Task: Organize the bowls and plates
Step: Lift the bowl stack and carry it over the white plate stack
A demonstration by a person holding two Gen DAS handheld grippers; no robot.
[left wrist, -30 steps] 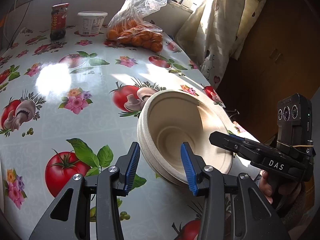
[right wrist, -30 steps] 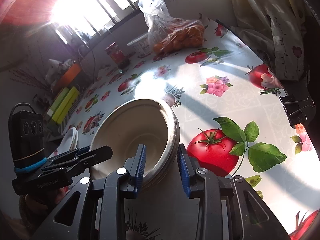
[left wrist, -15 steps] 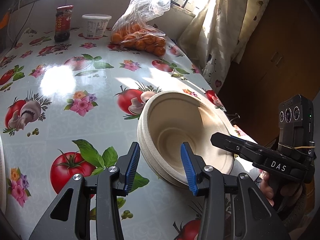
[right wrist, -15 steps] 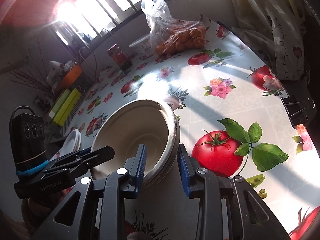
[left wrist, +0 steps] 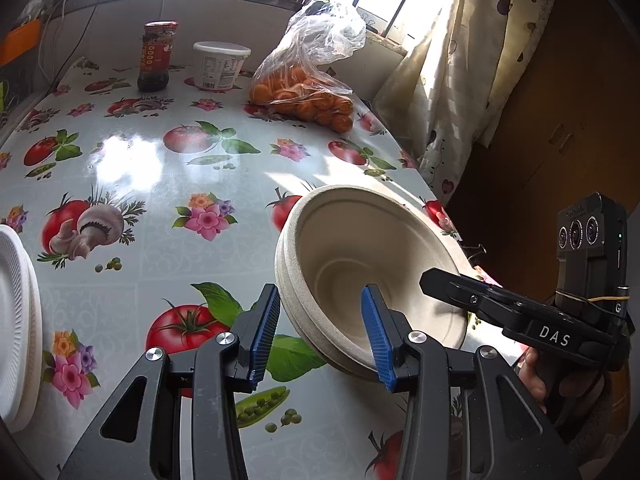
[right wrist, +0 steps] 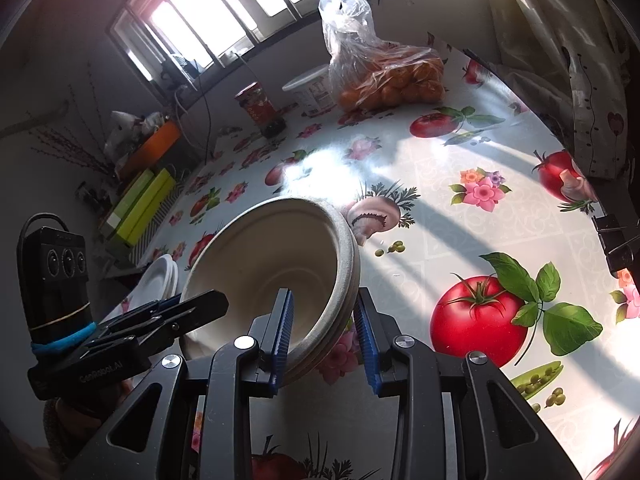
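Two tongs, one bowl stack.
Left tongs (left wrist: pixel 318 330) and right tongs (right wrist: pixel 324 338) each grip the tilted bowls' (left wrist: pixel 360 264) rim above the worktop (left wrist: pixel 168 184).

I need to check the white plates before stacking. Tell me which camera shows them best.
The right wrist view: the white plates show as a small stack with most of the top plate's face, though far off and partly behind the left hand-held gripper. The left wrist view is closer but crops the plates at the frame's left edge.
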